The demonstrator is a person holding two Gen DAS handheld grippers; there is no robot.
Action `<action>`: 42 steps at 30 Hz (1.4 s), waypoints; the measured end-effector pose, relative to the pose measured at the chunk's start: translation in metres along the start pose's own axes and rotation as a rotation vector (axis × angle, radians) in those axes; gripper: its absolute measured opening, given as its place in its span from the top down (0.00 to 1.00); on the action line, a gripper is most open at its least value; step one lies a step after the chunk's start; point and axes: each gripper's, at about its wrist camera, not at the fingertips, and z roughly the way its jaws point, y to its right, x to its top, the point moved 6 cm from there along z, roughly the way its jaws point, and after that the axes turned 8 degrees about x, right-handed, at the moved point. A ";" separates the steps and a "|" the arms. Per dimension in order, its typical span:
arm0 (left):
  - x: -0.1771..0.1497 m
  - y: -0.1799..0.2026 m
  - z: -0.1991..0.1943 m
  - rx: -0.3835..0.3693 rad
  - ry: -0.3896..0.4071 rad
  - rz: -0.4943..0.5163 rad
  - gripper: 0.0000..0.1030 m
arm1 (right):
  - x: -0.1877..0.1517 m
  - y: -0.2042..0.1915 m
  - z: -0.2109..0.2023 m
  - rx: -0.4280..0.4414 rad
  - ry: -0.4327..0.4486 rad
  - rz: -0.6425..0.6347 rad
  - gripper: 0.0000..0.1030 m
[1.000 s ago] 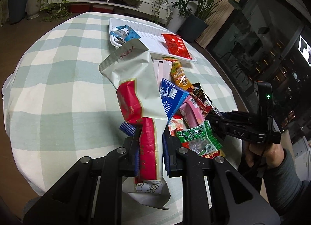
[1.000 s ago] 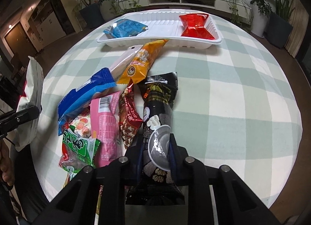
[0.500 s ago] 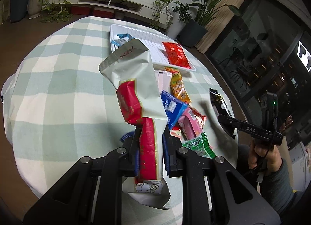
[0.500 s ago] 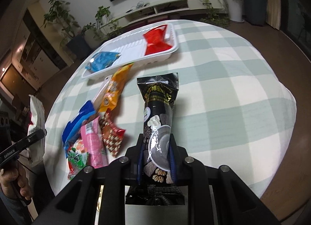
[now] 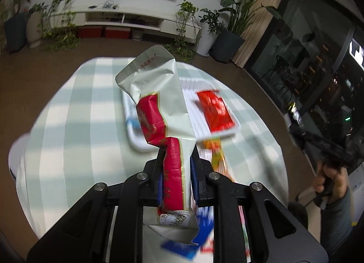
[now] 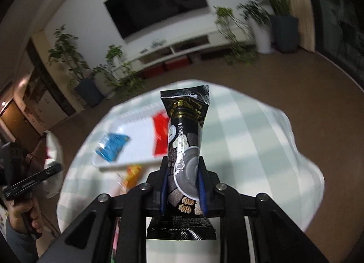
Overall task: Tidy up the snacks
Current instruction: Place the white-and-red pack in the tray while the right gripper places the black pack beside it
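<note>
Both grippers clamped on a snack packet each, tilted downward over the desk

The left gripper [image 5: 177, 169] has its fingers [image 5: 160, 172] pressed against a crumpled white-and-red packet [image 5: 163, 113] that sticks out toward 12 o'clock in its own view; the right gripper [image 6: 183, 185] pinches a black packet [image 6: 185, 140] the same way, its blue pads hard against the wrapper's sides. In the left wrist view the right hand [image 5: 329, 176] shows at 3 o'clock, curled round its handle, a grey sleeve [image 5: 336, 213] below it. In the right wrist view the left hand [image 6: 25, 215] grips its handle at 8 o'clock
</note>
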 end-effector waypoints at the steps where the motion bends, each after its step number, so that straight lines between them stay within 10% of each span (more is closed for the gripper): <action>1: 0.010 0.004 0.006 0.002 0.000 0.010 0.84 | 0.013 -0.013 0.005 0.019 0.014 -0.030 0.78; 9: 0.069 0.023 0.087 0.048 -0.079 0.087 0.84 | 0.063 -0.073 0.102 0.087 -0.055 -0.153 0.78; 18: 0.078 0.021 0.174 0.090 -0.161 0.082 0.84 | 0.046 -0.066 0.198 0.038 -0.208 -0.161 0.78; 42: 0.053 0.024 0.210 0.140 -0.194 0.118 0.72 | 0.014 -0.054 0.246 -0.026 -0.293 -0.186 0.67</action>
